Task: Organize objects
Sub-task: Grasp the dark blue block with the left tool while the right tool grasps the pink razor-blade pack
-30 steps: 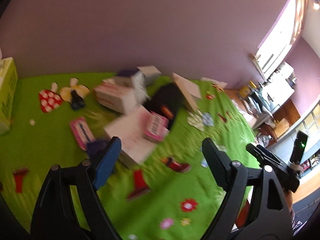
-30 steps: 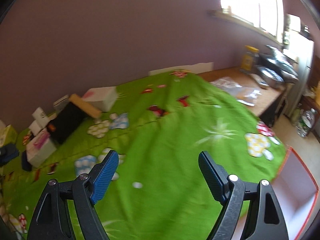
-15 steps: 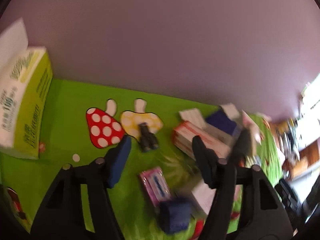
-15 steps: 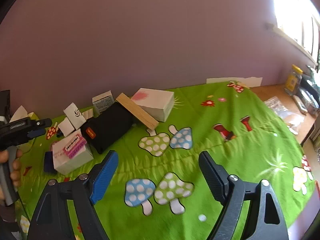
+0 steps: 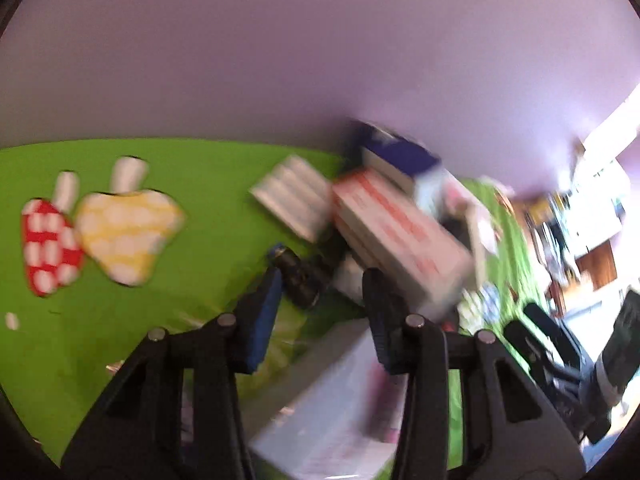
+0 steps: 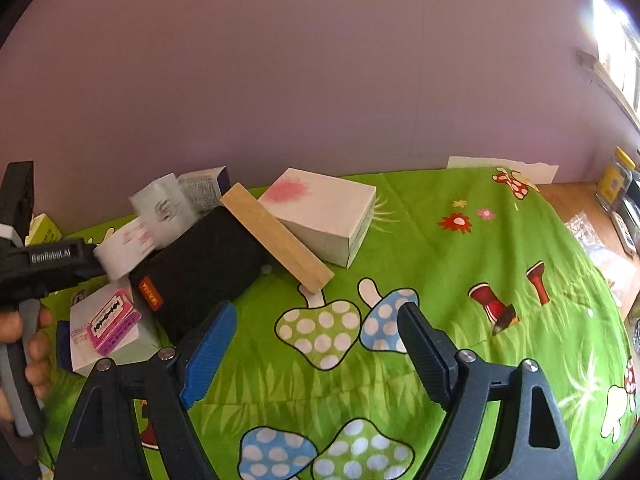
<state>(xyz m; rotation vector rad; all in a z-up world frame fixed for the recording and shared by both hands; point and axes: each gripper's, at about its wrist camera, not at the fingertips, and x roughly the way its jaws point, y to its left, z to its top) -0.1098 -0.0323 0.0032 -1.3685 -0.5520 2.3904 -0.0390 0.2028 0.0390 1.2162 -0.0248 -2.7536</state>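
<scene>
Well, the left tongs (image 5: 320,284) have just been narrowing around a small dark object (image 5: 298,280) lying on the green mushroom-print cloth (image 5: 200,184), beside a red-and-white box (image 5: 400,228); blur hides whether the pads touch it. The right tongs (image 6: 316,344) hang spread and empty over the cloth, near a black pouch (image 6: 200,268), a wooden block (image 6: 276,236) and a white box (image 6: 328,216).

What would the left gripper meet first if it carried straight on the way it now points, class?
Most likely the small dark object lying on the green cloth just ahead of the left gripper, whose narrowed jaws have just been closing with nothing pressed between them yet. The picture is blurred, so depth is uncertain; the red-striped white box lies just beyond.
</scene>
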